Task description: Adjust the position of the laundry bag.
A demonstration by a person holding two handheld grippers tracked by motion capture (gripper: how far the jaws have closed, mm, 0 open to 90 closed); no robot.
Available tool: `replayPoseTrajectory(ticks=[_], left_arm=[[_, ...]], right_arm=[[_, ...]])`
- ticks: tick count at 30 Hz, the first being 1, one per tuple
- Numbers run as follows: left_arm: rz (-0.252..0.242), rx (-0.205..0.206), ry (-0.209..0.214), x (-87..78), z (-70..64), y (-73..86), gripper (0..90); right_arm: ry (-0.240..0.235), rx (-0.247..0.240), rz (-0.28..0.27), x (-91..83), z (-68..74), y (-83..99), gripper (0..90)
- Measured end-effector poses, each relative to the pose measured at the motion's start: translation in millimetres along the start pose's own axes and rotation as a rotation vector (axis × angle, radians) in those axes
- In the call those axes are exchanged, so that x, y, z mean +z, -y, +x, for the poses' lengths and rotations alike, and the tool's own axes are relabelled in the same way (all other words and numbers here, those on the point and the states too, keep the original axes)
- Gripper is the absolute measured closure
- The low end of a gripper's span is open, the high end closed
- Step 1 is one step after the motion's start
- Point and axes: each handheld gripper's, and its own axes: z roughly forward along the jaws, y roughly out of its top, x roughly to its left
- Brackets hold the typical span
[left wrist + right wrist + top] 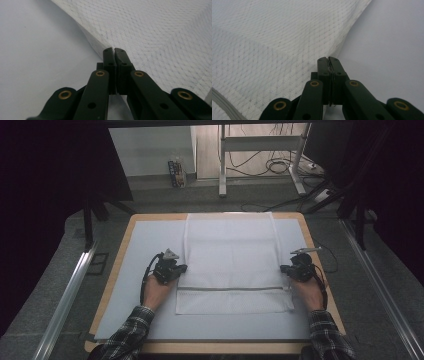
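1. Two grippers on the mesh bag [230,265], one per side edge: left gripper [181,268] and right gripper [284,268], both w/ jaws pinched shut on the fabric edge (seen close in both gripper views).
2. Bag lies mid-desk on the grey mat [135,285], long axis near-to-far, far end reaching the desk's back edge.
3. Progress: grip done. Near end w/ zipper [230,288] looks flat; fold or lift not yet done, by my read.

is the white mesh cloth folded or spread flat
Partly folded. The white mesh cloth has a near strip showing below a seam line, and both edges are pinched: left claw, right claw.
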Motion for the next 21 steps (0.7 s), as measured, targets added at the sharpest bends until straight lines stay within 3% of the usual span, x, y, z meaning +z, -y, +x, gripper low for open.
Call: replayPoseTrajectory(ticks=[8,21], left_arm=[[0.012,-0.007,0.031,-5.6,4.3,2.3,89.0],[0.037,0.012,0.047,-28.9,0.0,11.2,88.8]], right_arm=[[-0.034,-0.015,0.008,-3.0,4.9,2.7,87.6],[-0.060,-0.097,0.014,-9.8,20.4,8.3,87.5]])
